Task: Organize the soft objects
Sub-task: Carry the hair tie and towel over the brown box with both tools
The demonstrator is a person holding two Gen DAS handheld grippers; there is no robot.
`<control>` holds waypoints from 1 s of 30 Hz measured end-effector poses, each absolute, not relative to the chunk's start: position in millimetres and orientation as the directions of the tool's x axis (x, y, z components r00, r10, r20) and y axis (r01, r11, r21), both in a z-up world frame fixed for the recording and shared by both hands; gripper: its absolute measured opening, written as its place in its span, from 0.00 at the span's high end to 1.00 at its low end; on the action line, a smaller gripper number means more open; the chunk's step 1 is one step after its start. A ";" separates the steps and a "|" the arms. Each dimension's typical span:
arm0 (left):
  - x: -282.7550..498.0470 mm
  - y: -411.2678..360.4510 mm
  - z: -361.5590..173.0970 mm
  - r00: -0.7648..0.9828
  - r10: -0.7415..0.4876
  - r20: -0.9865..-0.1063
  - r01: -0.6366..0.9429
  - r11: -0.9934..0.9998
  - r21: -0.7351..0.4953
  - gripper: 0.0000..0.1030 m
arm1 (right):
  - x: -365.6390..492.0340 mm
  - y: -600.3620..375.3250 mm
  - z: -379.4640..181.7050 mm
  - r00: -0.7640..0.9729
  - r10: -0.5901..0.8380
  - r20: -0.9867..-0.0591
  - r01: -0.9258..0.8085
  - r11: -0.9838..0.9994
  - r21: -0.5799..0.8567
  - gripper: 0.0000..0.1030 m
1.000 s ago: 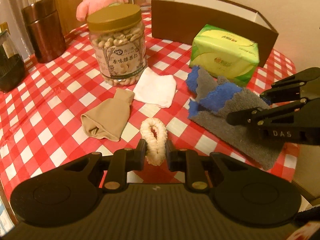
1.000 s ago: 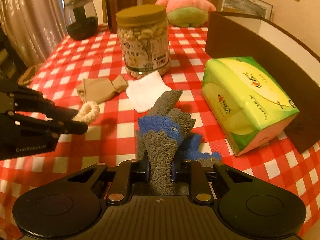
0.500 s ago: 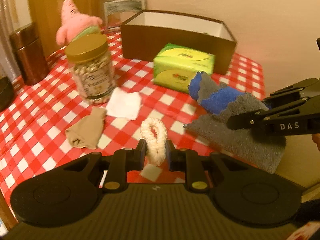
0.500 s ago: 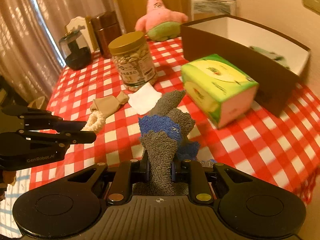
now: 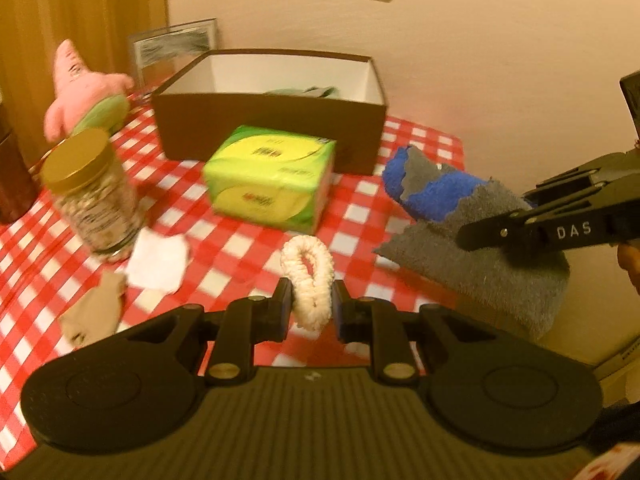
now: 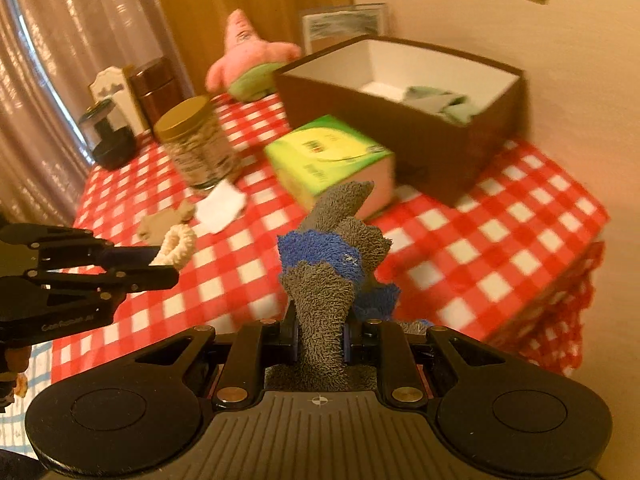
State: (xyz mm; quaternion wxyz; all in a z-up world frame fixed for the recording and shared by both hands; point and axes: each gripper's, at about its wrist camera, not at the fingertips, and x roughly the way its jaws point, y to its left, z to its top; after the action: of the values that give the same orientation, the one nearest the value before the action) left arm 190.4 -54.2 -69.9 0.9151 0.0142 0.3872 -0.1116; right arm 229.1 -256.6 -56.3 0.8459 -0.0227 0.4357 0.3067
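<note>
At far left, the gold-lidded clear jar of nuts (image 5: pixel 90 196) stands on the red-and-white checked tablecloth (image 5: pixel 248 240); beside it lie a folded white cloth (image 5: pixel 158 260) and a tan fabric piece (image 5: pixel 96 308); my left gripper (image 5: pixel 309 306) pinches the cream looped fabric scrunchie (image 5: pixel 307 276), held clear of the cloth; behind stand the green tissue pack (image 5: pixel 272 178) and the brown open-topped box (image 5: pixel 272 120); at right, my right gripper (image 6: pixel 320 338) clamps the grey-and-blue terry sock (image 6: pixel 332 264) above the table.
</note>
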 end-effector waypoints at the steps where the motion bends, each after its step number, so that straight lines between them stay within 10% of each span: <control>1: 195.7 -61.7 -68.5 0.674 -0.195 -0.712 0.217 0.974 -0.061 0.81 | 233.2 -264.8 -54.9 0.437 0.497 -0.750 -0.534 0.814 0.229 0.82; 30: 388.8 -157.0 -18.6 0.772 -0.042 -0.634 0.036 0.999 -0.022 0.81 | 431.9 -364.6 11.4 0.558 0.571 -0.602 -0.620 0.769 0.154 0.82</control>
State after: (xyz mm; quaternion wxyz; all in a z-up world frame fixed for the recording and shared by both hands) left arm 388.8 -157.0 -18.6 0.9412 -0.0045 0.3371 -0.0206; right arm 431.9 -364.6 11.4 0.8818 -0.0378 0.3271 0.3376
